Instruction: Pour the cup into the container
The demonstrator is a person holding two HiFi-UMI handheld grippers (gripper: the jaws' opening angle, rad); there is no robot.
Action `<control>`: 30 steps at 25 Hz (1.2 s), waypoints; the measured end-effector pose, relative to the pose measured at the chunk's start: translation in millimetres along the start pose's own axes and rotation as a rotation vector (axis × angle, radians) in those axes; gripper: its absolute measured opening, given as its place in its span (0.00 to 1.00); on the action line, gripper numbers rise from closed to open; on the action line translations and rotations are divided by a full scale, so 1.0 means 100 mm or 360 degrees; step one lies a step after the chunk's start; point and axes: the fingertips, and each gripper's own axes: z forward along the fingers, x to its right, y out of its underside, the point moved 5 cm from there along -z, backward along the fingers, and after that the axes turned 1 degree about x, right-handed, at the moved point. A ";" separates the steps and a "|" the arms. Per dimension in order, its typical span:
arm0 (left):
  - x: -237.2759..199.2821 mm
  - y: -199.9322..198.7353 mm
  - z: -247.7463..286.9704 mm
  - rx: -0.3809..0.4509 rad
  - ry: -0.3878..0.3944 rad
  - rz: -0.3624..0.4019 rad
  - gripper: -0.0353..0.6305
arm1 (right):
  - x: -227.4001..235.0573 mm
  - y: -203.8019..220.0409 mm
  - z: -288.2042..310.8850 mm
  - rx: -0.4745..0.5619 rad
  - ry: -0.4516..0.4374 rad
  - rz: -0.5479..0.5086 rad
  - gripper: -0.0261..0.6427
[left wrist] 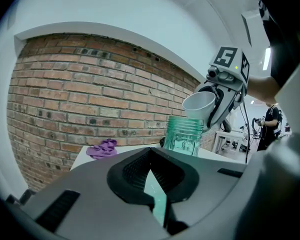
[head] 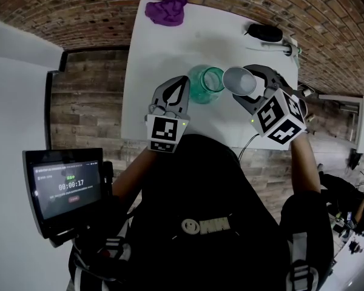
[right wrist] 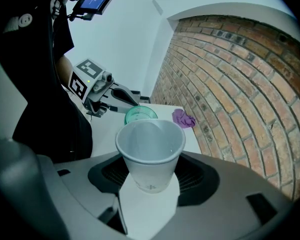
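One white rectangular table, upper centre of frame. On it: crumpled purple cloth, top left corner; transparent teal ribbed jar, upright, mouth open, mid-table; black oval object, upper right, well apart from both.

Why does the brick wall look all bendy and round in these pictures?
Left gripper view: the wide lens bows the red brick wall into an arch and darkens the corners. Right gripper view: the same bend, and the white paper cup looks huge because it is nearest the lens. Head view: the edges of the white table curve too.
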 end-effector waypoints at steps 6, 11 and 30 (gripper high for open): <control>0.01 -0.01 0.01 0.0008 0.0007 -0.0010 0.05 | 0.01 0.01 0.01 -0.0068 0.0013 -0.0039 0.45; 0.01 -0.02 0.00 0.0019 0.0010 -0.0018 0.05 | 0.00 0.00 0.01 -0.0110 0.0022 -0.0074 0.45; 0.03 -0.03 0.02 0.0040 0.0012 -0.0030 0.05 | 0.01 -0.02 0.00 -0.0193 0.0046 -0.0162 0.45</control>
